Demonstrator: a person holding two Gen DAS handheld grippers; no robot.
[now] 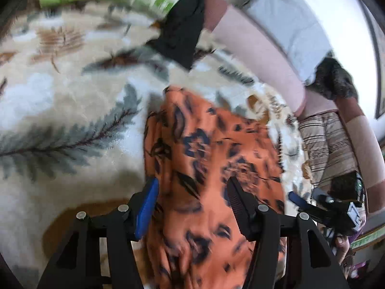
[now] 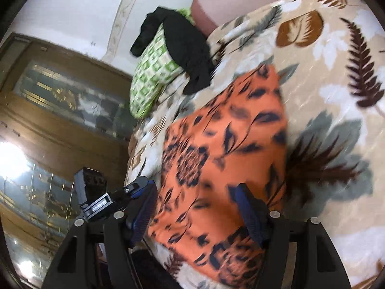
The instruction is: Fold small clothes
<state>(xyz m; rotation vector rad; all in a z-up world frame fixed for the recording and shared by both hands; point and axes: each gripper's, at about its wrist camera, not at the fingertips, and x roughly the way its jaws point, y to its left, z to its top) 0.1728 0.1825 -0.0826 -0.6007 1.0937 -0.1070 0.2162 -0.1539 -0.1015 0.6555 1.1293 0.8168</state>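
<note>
An orange garment with dark floral print (image 1: 211,168) lies on a cream leaf-patterned blanket (image 1: 60,125). It also shows in the right wrist view (image 2: 223,149). My left gripper (image 1: 192,192) is open, its fingers standing either side of the cloth's near part. My right gripper (image 2: 197,200) is open too, over the near end of the garment. In the left wrist view the right gripper (image 1: 320,204) shows at the right edge. In the right wrist view the left gripper (image 2: 108,200) shows at the left. Both views are motion-blurred.
A black garment (image 1: 185,29) lies over a green-and-white checked pillow (image 2: 151,77) at the far end of the bed. A pink headboard (image 1: 259,48) curves along the right. A wooden glass-fronted cabinet (image 2: 48,110) stands beside the bed.
</note>
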